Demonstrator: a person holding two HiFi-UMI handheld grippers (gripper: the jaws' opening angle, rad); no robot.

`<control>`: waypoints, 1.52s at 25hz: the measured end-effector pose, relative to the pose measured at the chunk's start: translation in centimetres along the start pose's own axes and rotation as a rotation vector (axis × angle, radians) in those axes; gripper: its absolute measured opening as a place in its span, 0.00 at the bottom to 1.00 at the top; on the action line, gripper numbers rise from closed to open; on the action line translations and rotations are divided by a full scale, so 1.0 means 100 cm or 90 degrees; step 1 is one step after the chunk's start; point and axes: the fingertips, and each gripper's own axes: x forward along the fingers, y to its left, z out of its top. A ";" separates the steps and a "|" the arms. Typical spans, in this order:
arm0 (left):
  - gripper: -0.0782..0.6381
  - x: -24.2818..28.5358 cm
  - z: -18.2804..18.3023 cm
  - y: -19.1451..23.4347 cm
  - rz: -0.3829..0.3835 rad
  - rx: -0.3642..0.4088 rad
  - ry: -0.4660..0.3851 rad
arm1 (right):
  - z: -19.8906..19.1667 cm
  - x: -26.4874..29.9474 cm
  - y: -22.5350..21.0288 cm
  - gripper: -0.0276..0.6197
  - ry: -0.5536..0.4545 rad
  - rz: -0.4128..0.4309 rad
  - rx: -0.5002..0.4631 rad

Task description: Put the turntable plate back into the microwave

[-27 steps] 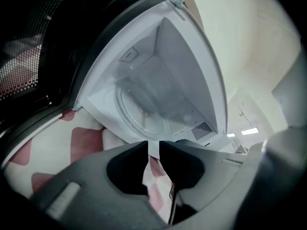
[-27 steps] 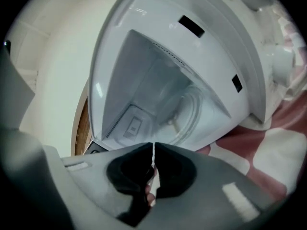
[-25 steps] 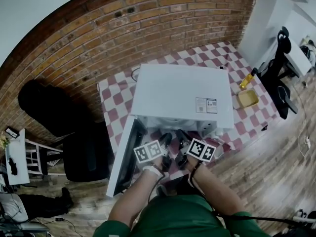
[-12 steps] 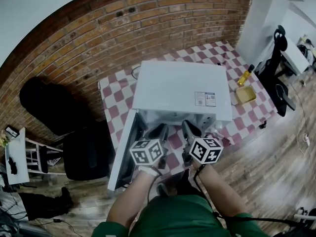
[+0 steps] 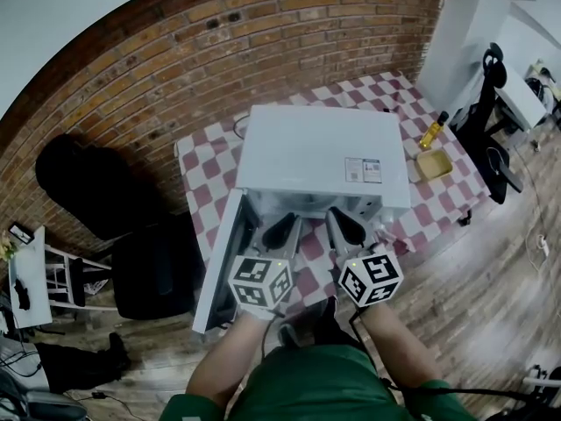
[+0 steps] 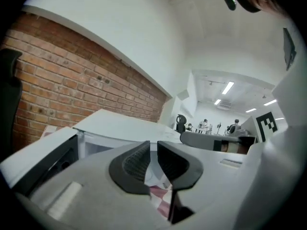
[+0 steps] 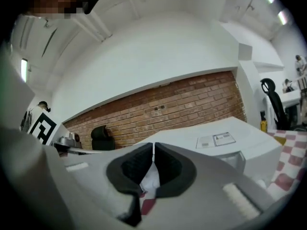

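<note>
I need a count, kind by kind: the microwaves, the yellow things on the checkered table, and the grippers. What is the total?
microwave: 1
yellow bottle: 1
yellow container: 1
grippers, the left gripper and the right gripper: 2
Total: 5

The head view looks steeply down from above onto the microwave (image 5: 320, 156) on the checkered bench (image 5: 203, 181). Each gripper view looks roughly level along its own fingers (image 6: 133, 163), close by the microwave's top. All three views share the microwave and the far brick wall (image 5: 219, 42).
</note>
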 end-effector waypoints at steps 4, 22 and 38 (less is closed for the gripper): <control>0.19 -0.013 0.026 -0.012 -0.020 -0.007 -0.039 | 0.021 -0.010 0.008 0.07 -0.026 0.004 -0.038; 0.18 -0.029 0.061 -0.017 -0.013 0.076 -0.095 | 0.046 -0.014 0.017 0.07 -0.065 0.005 -0.102; 0.18 -0.028 0.063 -0.014 0.001 0.089 -0.100 | 0.050 -0.016 0.013 0.06 -0.074 -0.001 -0.111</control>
